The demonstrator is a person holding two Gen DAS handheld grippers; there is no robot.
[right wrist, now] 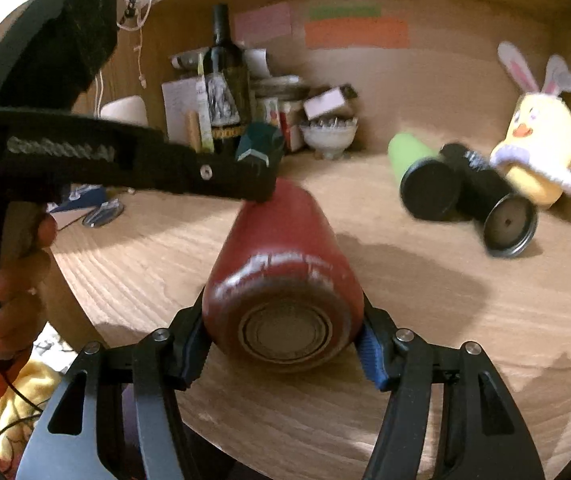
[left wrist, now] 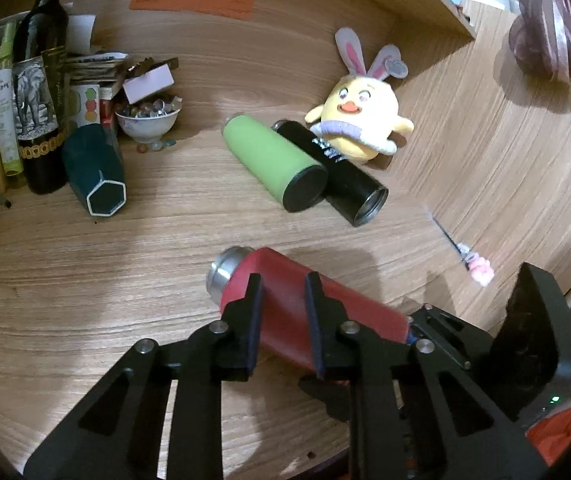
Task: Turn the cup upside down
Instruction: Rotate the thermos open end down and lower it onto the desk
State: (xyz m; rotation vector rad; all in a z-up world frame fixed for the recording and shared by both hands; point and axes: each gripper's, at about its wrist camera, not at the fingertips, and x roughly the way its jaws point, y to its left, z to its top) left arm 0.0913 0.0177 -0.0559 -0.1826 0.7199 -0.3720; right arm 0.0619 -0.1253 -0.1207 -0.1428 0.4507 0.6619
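A red insulated cup with a steel mouth rim lies on its side over the wooden table. My left gripper reaches over its upper body, fingers a little apart and resting against the top, not clamping it. My right gripper is shut on the cup's base end, one finger on each side. In the right wrist view the left gripper touches the cup's far end. The right gripper also shows in the left wrist view.
A green cup and a black cup lie beside a yellow plush chick. A teal hexagonal cup, a wine bottle and a bowl of marbles stand at the left. A pen lies at the right.
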